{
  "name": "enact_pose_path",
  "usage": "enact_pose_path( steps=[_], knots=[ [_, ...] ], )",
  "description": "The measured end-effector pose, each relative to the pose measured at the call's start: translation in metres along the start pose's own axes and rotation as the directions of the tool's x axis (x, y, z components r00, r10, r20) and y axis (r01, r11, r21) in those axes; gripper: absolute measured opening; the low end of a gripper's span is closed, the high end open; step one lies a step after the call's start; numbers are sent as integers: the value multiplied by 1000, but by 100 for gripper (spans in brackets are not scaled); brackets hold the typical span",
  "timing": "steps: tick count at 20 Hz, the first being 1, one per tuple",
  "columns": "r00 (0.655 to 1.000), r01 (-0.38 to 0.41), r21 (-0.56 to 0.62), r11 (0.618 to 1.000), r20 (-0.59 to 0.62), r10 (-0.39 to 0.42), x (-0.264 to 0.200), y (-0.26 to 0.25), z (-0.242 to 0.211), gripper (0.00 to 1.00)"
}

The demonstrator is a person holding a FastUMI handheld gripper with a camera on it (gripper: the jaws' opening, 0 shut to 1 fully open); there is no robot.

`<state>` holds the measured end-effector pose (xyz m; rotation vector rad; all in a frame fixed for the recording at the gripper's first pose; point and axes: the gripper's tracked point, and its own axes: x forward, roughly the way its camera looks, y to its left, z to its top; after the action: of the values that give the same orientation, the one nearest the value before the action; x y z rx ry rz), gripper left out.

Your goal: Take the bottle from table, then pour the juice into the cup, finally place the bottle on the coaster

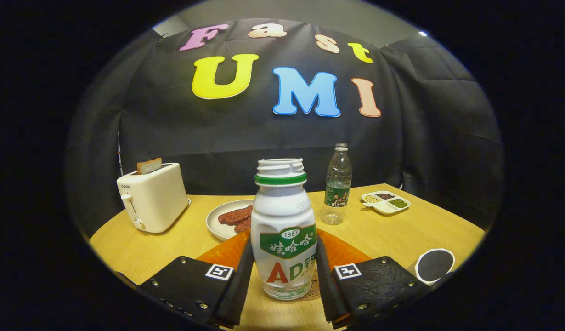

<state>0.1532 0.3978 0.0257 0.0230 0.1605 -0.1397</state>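
White yoghurt-drink bottle [285, 230], uncapped, sits in our gripper [285, 280], fingers pressing both sides, over the orange coaster [342, 253]; cup [434, 265] right of it. We judge placing underway; next, lower and release

The camera rides low on the claw [282, 280], close behind the bottle [283, 230], facing across the surface [402, 234] toward the booth wall.
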Motion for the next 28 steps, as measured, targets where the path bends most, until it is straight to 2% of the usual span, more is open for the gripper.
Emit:
enact_pose_path(
  steps=[7, 15, 20, 21, 22, 23, 28],
  knots=[
    [1000, 10, 69, 998, 7, -10, 13, -21, -6, 65],
    [1000, -10, 57, 998, 27, 9, 14, -27, -8, 67],
    [1000, -14, 125, 992, 8, 13, 12, -31, -19, 76],
    [1000, -17, 129, 991, 10, 16, 11, -31, -19, 82],
    [1000, -23, 131, 991, 21, 20, 9, -31, -16, 94],
    [999, -29, 129, 991, 35, 25, 5, -30, -11, 97],
    [993, -54, 117, 992, 110, 41, -5, -26, 19, 98]
  ],
)
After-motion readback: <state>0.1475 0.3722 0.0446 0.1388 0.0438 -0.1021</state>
